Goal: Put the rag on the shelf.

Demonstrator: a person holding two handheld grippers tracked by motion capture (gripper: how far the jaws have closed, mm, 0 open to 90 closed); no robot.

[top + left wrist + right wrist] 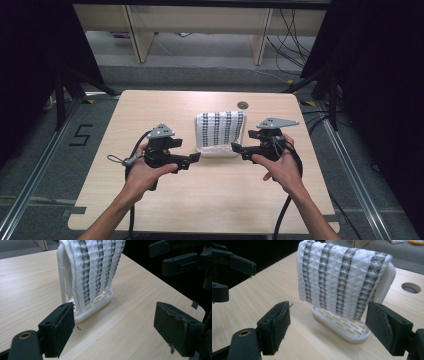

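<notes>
In the high view, the left gripper (194, 158) sits at the lower left of centre, held in the person's left hand (145, 172) above the pale wooden table (150, 110), its black jaws pointing right toward the middle of the frame. A black cable trails from it toward the bottom edge. At the centre of the frame stands a white rack (218, 150) with a slotted base, and a white towel with dark grey stripes (220, 127) hangs folded over its top bar. Just above and right of the towel, a round cable hole (243, 105) opens in the table. Right of centre, the right gripper (236, 148) is held in the right hand (282, 167), its jaws pointing left at the rack's base and lying just beside it.

In the left gripper view, the jaws stand wide apart with nothing between them; the rack (93, 306) and the towel (92, 267) fill the upper centre, the left jaw near the base's corner.

In the right gripper view, the jaws are likewise wide and empty, with the towel (342, 277) at upper centre draped over the rack (339, 326).
</notes>
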